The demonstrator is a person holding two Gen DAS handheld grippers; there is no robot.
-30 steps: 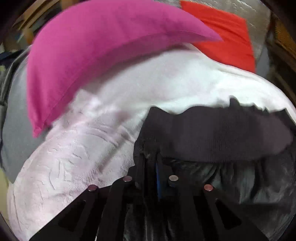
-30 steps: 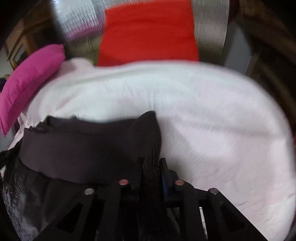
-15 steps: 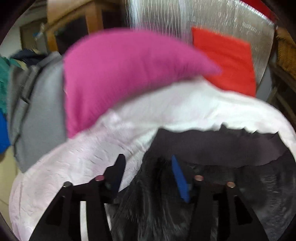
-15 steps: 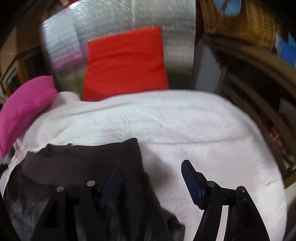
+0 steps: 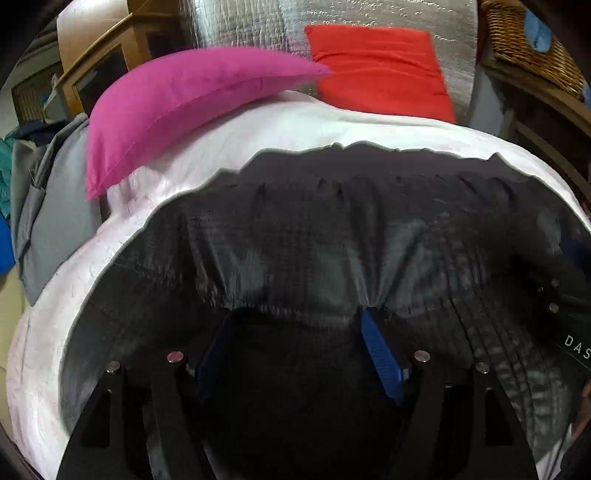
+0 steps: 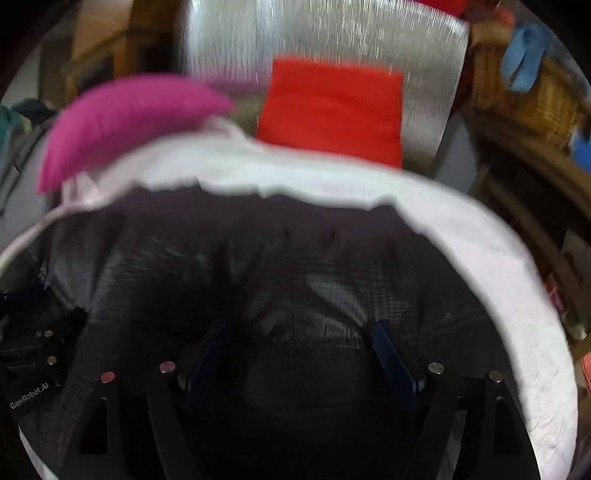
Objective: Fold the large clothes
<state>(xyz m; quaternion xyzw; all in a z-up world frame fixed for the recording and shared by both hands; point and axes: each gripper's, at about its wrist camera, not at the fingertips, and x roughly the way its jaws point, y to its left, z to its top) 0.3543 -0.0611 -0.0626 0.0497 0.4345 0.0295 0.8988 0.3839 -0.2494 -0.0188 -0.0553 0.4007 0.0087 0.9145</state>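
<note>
Black, faintly glossy fabric with a fine grid weave fills the lower part of both wrist views: a large dark garment [image 5: 332, 236] lies spread across a pale pink, softly textured blanket [image 5: 55, 325] on a bed. Its far edge is a matte ribbed band, slightly wavy, running side to side below the pillows. Puckered folds fan out from that band toward the cameras. The left gripper [image 5: 295, 343] hangs over the near part of the garment with its jaws spread wide, having just been opening; its blue pads [image 5: 380, 354] are flat, narrow strips on black angular arms studded with small silver bolts. One pad tip touches a pinched crease of cloth, but nothing is clamped between the pads. The right gripper [image 6: 299, 350], blurred, also stands wide apart after just opening, its dark blue pads over the garment with loose cloth below and nothing gripped. At the head of the bed a plump magenta pillow [image 5: 177, 107] curves like a crescent, and beside it a flat, rectangular red pillow [image 5: 380, 70] leans against a silver, quilted, reflective panel [image 5: 258, 26]. Grey cloth [image 5: 51, 206] hangs at the bed's left side. A woven wicker basket [image 5: 532, 40] sits on the right, and wooden furniture [image 5: 99, 55] stands behind on the left.
</note>
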